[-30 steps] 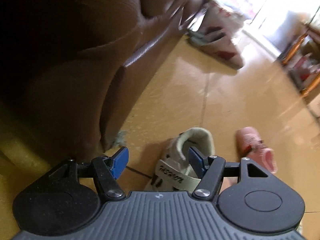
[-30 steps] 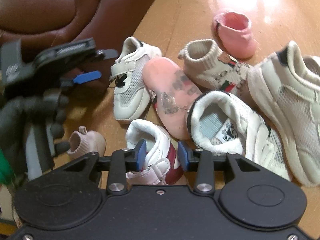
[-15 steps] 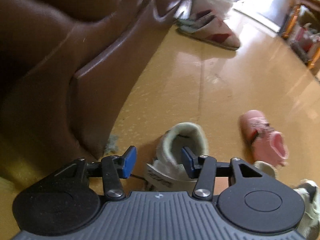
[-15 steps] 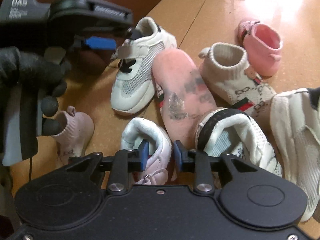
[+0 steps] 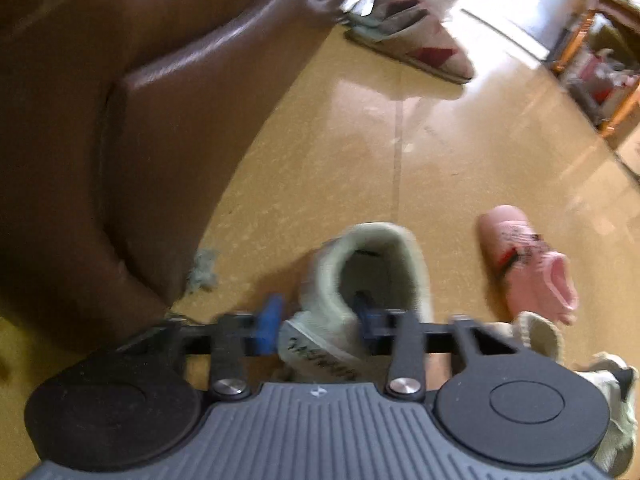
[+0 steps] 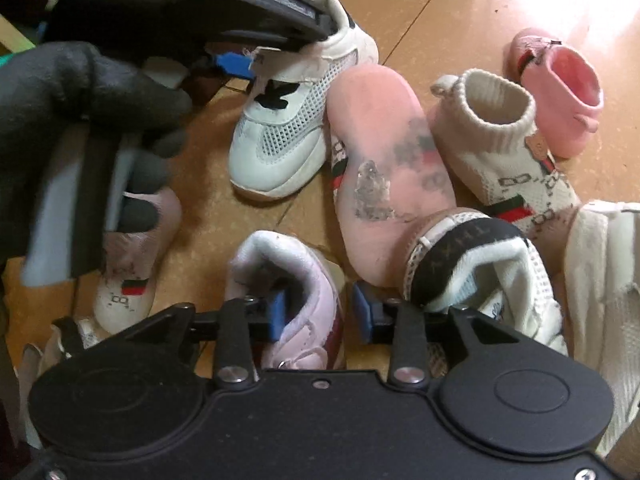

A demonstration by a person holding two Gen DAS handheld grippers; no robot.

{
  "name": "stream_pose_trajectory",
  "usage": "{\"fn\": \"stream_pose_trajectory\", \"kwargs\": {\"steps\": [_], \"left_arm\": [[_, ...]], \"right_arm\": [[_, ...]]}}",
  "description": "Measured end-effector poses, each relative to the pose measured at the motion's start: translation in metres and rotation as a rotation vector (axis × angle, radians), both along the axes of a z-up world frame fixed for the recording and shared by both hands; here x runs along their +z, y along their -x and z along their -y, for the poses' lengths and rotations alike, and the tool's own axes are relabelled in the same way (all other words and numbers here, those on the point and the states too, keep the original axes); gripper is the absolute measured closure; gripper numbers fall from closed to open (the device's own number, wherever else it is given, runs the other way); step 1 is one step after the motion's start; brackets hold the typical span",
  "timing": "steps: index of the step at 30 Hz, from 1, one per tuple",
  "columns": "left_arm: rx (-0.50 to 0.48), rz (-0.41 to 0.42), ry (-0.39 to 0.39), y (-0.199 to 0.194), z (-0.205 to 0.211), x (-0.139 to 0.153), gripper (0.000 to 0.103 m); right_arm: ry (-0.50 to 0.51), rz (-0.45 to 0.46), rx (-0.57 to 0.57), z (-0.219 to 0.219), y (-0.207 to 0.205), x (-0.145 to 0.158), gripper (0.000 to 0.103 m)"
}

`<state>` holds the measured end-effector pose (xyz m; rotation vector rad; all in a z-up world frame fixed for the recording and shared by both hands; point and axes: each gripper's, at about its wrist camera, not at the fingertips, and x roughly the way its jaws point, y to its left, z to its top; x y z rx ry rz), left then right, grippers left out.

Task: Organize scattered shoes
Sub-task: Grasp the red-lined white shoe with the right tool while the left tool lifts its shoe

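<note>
Item: scattered children's shoes on the floor (image 5: 360, 128), located from the brown sofa (image 5: 120, 120).

1. Left claw (image 5: 318, 320). I have it closing around the collar wall of a white mesh shoe (image 5: 372, 272) that sits just off the sofa's corner. One blue pad is outside the collar, the other inside the opening. The view is blurred, so I cannot say the pads press yet. Risk: I would be gripping soft collar fabric only. I judge the shoe could tip, swing by its heel or slip free when lifted.

2. Right claw (image 6: 318, 316). Its jaws are opening, straddling the collar of a pale pink-and-white shoe (image 6: 288, 280) farther from the sofa, in the thick of the pile. The pads look slightly apart from the fabric. Risk: if I lift now, I come up empty.

3. Neighbours. An overturned shoe with a pink sole (image 6: 384, 168) lies beside the pale one, and a black-collared shoe (image 6: 480, 264) sits close to the right claw's outer pad. Risk: closing could snag either.

4. My gloved left hand (image 6: 88, 112) works close to the right claw. Risk: a collision as both lift.

5. A pink bootie (image 5: 528, 264) sits beyond, well clear of the sofa.
</note>
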<state>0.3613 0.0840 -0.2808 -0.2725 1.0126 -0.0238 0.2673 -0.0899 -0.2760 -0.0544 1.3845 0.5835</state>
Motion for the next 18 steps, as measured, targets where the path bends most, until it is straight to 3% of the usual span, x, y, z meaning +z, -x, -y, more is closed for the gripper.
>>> {"fn": "stream_pose_trajectory", "kwargs": {"steps": [1,5,18], "left_arm": [[-0.005,0.004,0.004,0.002,0.000,0.001,0.074],[-0.006,0.029,0.028,0.011,-0.004,0.005,0.076],[-0.056,0.159,-0.014,0.047,0.000,0.080,0.083]], "right_arm": [[-0.024,0.005,-0.019,0.004,0.001,-0.001,0.078],[-0.082,-0.001,-0.100,0.020,0.000,0.001,0.088],[-0.304,-0.122,-0.505,0.098,0.016,0.016,0.091]]}}
